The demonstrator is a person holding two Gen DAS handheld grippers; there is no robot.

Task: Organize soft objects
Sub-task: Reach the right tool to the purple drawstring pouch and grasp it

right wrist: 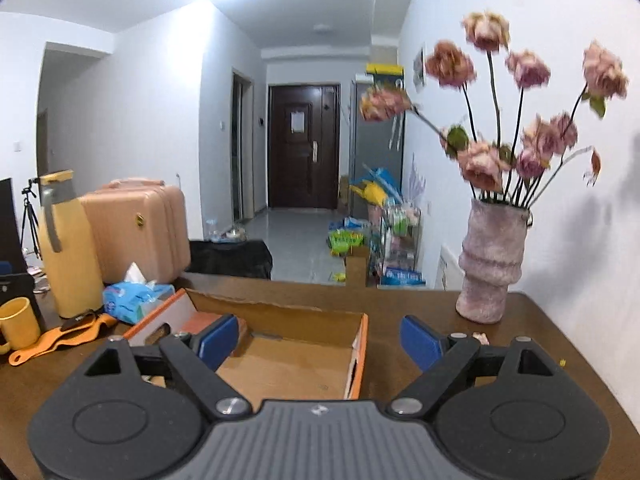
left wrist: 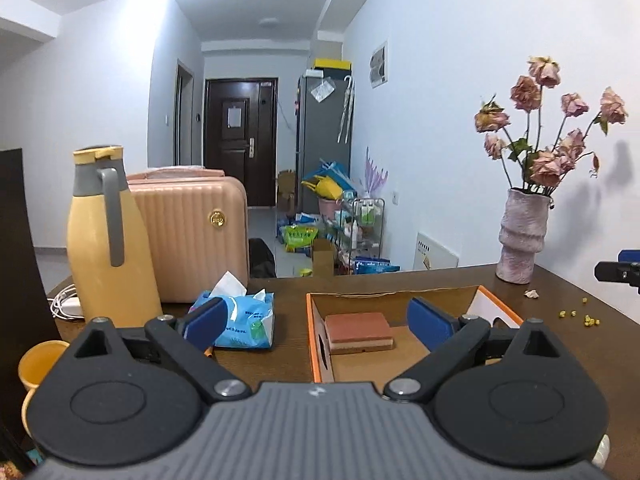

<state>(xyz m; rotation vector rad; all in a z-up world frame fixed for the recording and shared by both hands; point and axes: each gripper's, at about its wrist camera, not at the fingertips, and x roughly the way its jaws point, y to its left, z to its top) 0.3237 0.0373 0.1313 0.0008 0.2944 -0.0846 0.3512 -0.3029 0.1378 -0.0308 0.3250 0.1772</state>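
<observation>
Red-brown sponge block (left wrist: 357, 330) w/ pale bottom layer, lying flat inside open cardboard box (left wrist: 400, 300) w/ orange edges, at box's left end near a cut-out hole in side wall; in right wrist view only a corner of sponge visible behind a blue pad. Box on dark wood tabletop (left wrist: 288, 354). Left hand-held gripper (left wrist: 318, 318) spread wide, blue pads apart, nothing between them, nothing touched; left pad in front of tissue pack, right pad over box interior. Right hand-held gripper (right wrist: 318, 342) likewise wide open & empty, left pad over box's left part, right pad past box's orange right wall, over bare tabletop. Left of box: blue soft tissue pack (left wrist: 244, 320) w/ white tissue sticking up, just beside box but apart. Further left: yellow jug (left wrist: 110, 240) w/ grey handle, upright; pink suitcase (left wrist: 192, 236) behind it; yellow mug (right wrist: 18, 322) & orange strap (right wrist: 60, 340) at tabletop's left edge. Right of box: pink-grey vase (left wrist: 520, 236) w/ dried pink roses (left wrist: 552, 120) near wall, small yellow crumbs (left wrist: 578, 316) scattered nearby. Right wrist view a bit blurred.
</observation>
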